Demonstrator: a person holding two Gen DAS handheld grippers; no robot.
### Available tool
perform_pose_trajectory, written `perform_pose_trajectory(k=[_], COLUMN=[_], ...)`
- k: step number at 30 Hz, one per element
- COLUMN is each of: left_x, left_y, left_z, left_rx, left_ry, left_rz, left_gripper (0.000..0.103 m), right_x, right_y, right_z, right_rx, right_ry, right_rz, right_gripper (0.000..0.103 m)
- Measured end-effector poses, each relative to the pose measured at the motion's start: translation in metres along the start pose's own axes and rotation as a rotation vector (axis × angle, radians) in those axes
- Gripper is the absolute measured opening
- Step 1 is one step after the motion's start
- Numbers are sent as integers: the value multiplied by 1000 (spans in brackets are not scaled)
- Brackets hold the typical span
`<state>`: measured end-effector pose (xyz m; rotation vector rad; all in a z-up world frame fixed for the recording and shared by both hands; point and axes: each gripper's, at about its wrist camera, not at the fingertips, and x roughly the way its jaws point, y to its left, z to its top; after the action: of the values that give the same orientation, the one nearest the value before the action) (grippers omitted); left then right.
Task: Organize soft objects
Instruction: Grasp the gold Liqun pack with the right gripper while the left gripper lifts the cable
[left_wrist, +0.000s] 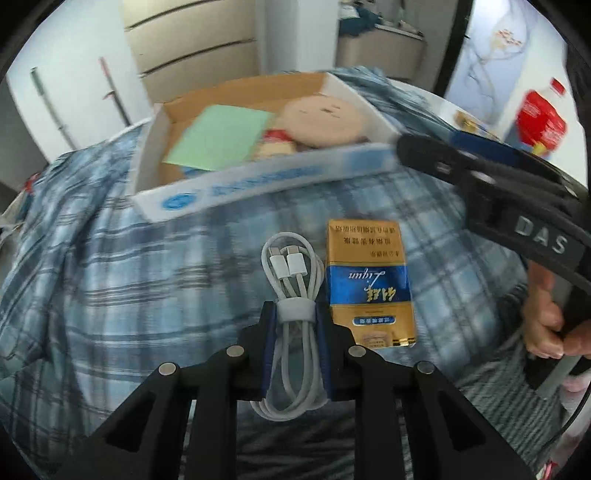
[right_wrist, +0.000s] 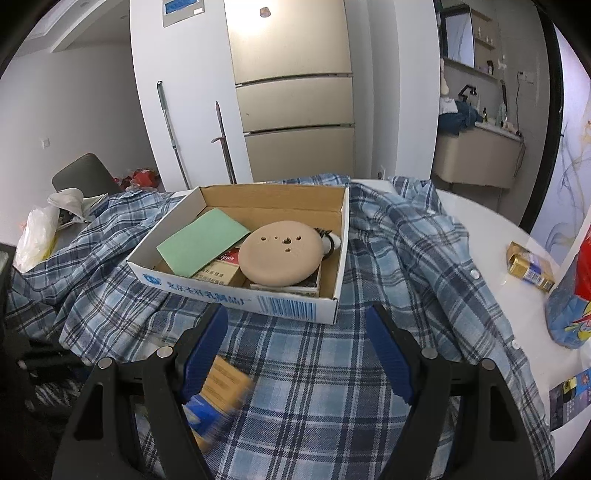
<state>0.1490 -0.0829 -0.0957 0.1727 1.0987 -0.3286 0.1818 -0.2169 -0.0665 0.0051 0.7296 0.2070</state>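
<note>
My left gripper (left_wrist: 296, 314) is shut on a coiled white charging cable (left_wrist: 291, 280), held at its strap over the plaid shirt (left_wrist: 110, 277). A gold and blue cigarette pack (left_wrist: 369, 280) lies on the shirt just right of the cable. It also shows blurred in the right wrist view (right_wrist: 218, 391), under the left finger. My right gripper (right_wrist: 295, 317) is open and empty, above the shirt (right_wrist: 332, 369) in front of the cardboard box (right_wrist: 295, 306). The box (left_wrist: 258, 181) holds a green cloth (right_wrist: 201, 242), a round beige plush (right_wrist: 280, 253) and a red and tan pack (right_wrist: 221, 269).
On the white table (right_wrist: 491, 240) at the right lie another gold pack (right_wrist: 530, 266) and a red and blue bag (right_wrist: 569, 310). A red bottle (left_wrist: 541, 118) stands far right. A plastic bag (right_wrist: 35, 238) and a chair (right_wrist: 83, 175) are at the left. A fridge (right_wrist: 295, 92) stands behind.
</note>
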Motion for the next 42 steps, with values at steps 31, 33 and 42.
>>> perform_pose_trajectory(k=[31,33,42], left_x=[-13,-14,-30], left_y=[-29,-24,-4], left_z=[-22,-21,-19], left_rx=[61,36,-32], left_ry=[-98,-107,-217], left_rz=[-127,-129,-77], left_gripper=[22,22,22], right_x=[34,29,30], right_y=[1,1,8], right_z=[-25,-24,-30], right_rx=[130,110,21], right_ry=[413,401,429], right_rz=[97,87,45], right_gripper=[68,68,64])
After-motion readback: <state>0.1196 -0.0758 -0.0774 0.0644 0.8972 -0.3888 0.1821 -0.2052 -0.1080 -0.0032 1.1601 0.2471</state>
